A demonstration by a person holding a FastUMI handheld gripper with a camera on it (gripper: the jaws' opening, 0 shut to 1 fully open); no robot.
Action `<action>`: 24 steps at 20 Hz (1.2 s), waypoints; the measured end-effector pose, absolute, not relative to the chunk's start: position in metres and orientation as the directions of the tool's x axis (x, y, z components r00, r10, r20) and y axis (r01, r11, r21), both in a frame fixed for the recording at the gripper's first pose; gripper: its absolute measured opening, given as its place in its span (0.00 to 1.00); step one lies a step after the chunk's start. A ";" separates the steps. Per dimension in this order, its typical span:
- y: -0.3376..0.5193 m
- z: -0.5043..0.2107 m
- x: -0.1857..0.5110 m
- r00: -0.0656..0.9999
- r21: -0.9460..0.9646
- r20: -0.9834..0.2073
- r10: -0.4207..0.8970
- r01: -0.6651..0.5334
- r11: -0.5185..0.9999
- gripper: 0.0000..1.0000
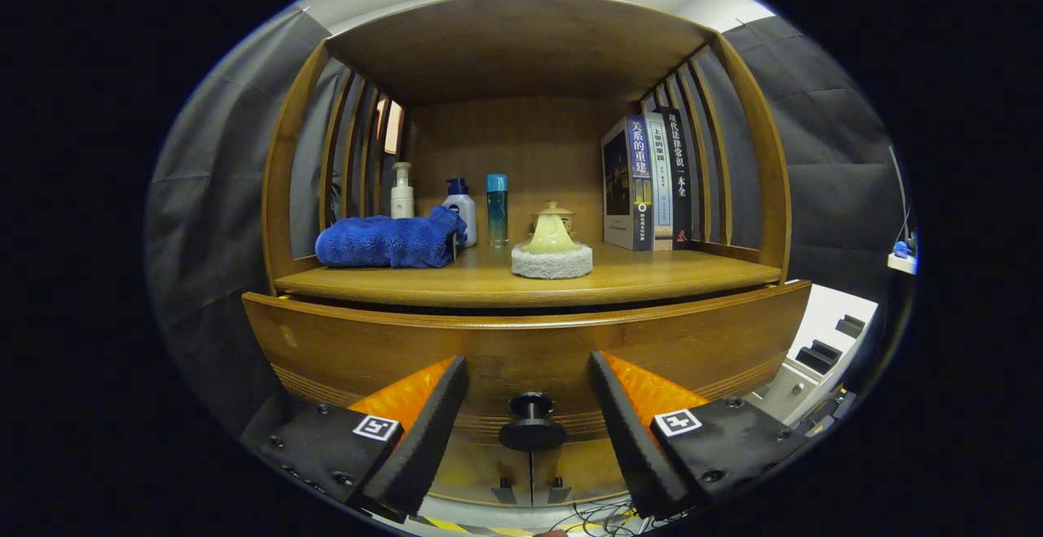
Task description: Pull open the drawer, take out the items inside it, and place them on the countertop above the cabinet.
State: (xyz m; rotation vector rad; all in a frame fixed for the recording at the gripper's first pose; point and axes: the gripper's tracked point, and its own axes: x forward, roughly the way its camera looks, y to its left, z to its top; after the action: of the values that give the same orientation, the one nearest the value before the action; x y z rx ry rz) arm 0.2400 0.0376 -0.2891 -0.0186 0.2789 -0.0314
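Observation:
A wooden cabinet faces me, its drawer front (pixel 350 349) spanning the width below the countertop (pixel 652 276). The drawer looks slightly out from the cabinet, and its inside is hidden. A dark round knob (pixel 531 423) sticks out of the drawer front, low and centred. My gripper (pixel 528 374) is open, one finger on each side of the knob, neither touching it. The knob sits between the fingers, near their tips.
On the countertop rest a folded blue towel (pixel 387 242), a white pump bottle (pixel 401 192), a white bottle with a blue cap (pixel 463 203), a teal bottle (pixel 497 209), a cream lidded pot on a grey pad (pixel 552 244) and upright books (pixel 648 182). A shelf roof overhangs them.

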 end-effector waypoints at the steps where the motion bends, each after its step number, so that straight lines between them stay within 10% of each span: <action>1: 0.037 -0.289 0.244 0.961 -0.025 -0.275 -0.035 0.029 0.999 0.98; 13: 0.035 -0.293 0.262 0.961 -0.055 -0.276 -0.027 0.012 0.998 0.98; 24: -0.106 -0.082 0.195 0.998 -0.002 -0.029 0.055 -0.055 0.998 0.97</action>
State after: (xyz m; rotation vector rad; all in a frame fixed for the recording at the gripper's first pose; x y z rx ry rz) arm 0.1950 -0.1058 -0.0823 -0.0023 0.0285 0.0553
